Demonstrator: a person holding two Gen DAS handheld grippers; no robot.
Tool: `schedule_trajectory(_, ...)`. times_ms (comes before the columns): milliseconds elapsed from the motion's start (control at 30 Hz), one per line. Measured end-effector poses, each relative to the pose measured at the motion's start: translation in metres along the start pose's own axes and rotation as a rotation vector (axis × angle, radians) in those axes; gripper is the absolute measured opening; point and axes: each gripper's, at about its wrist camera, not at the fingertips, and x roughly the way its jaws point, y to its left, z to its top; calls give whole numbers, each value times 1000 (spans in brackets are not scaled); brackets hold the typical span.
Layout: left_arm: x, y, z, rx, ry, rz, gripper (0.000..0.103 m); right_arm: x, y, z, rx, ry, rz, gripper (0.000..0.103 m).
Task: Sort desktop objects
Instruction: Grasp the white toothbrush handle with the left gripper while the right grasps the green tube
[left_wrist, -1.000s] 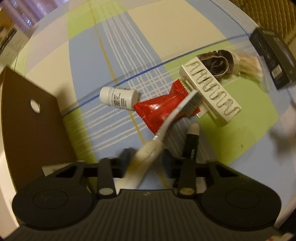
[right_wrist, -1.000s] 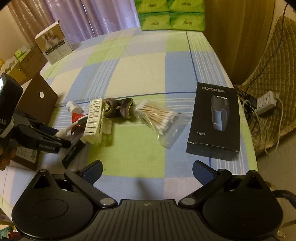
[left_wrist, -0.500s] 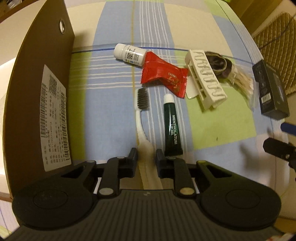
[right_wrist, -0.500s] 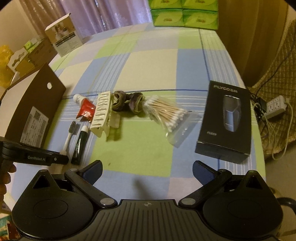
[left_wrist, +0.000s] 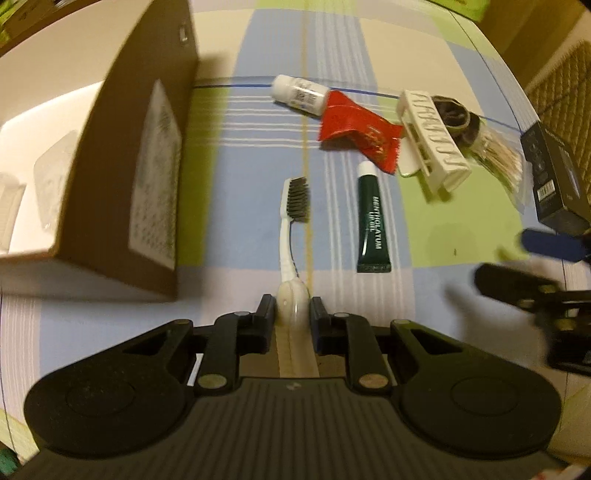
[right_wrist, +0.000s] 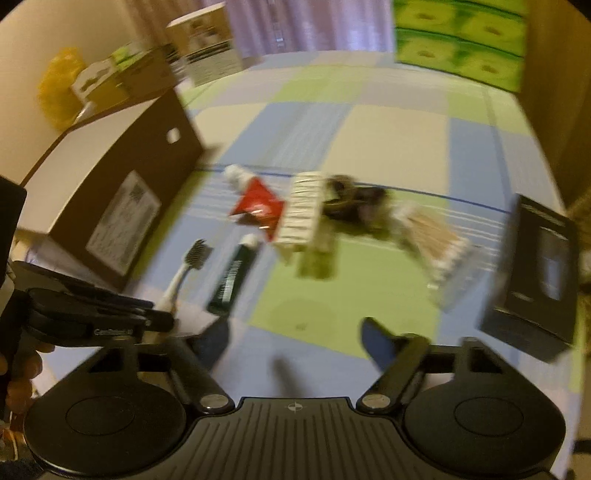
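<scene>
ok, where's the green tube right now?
Left wrist view, centre-right: the green tube lies on the tablecloth just right of the toothbrush, below the red packet.

left claw closed low over the table, right claw spread wide, hovering, blurred

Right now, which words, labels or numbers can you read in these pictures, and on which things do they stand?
"MENTHOLATUM" - on the dark green tube; a smaller line under it is unreadable.
Label on the brown cardboard box: blurred.
Print on the white bottle, red packet and black box: too small or blurred.
</scene>
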Motion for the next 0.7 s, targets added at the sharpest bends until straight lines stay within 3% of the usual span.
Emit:
schedule_trajectory(200, 0, 4, 3, -21, -10, -9, 16, 35, 24, 9, -38, -12, 29, 37)
schedule_trajectory(467, -3, 14, -1, -55, -19, -12, 16, 65, 38, 16, -83, -35, -5, 35)
schedule_trajectory(600, -4, 18, -2, -67, -22, -17, 16, 68, 42, 10, -143, -36, -7, 15)
schedule_trajectory(700, -4, 19, -3, -68, -23, -16, 16, 66, 43, 6, -161, -26, -6, 13)
